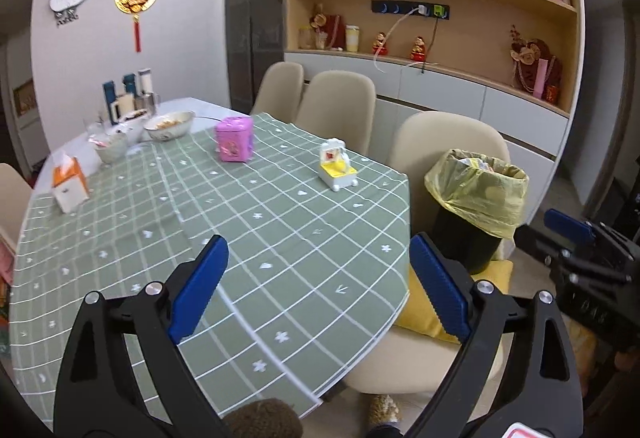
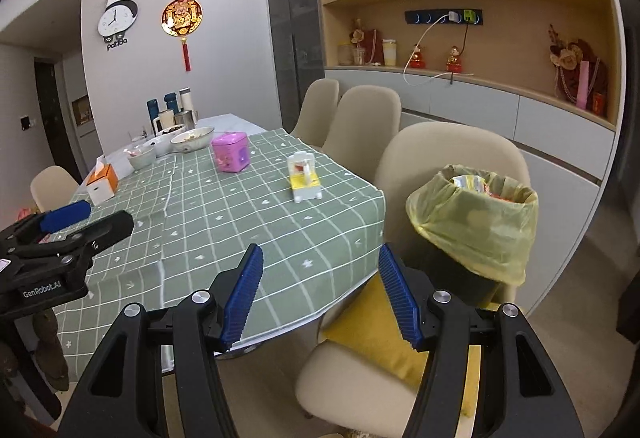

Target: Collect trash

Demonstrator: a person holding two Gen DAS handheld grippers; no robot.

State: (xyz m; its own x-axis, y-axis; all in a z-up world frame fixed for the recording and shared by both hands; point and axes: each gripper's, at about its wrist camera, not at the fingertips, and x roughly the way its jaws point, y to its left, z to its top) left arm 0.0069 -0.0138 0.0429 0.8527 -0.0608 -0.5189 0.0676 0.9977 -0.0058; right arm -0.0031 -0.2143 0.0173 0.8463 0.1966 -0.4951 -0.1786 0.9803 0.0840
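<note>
Nearest to us are our left tongs (image 1: 318, 290), their blue pads spread wide apart over the green checked cloth with nothing between them. Our right tongs (image 2: 320, 296) also stand apart and empty, hanging over the edge of the tabletop (image 2: 208, 238) and the beige chair (image 2: 360, 378) with its yellow cushion (image 2: 372, 334).

The trash bin (image 2: 476, 226), black with a yellow liner, stands on that chair just off the tabletop's corner, and wrappers already show in its mouth. On the cloth we see no loose scrap, only a pink box (image 1: 234, 139), a small white-and-yellow toy (image 1: 337, 165), a tissue box (image 1: 70, 183) and bowls (image 1: 170, 125) at the far end; whether anything in the bowls counts as trash we cannot tell.

The risks, as we judge them:
- The bin sits high on a soft cushion, so a bump from the right tongs could tip it and spill what it holds.
- The liner hangs loose, so a pad could snag it.
- We could mistake the toy or box for trash.
- Dragging the tongs could pull the cloth and topple the bowls.
</note>
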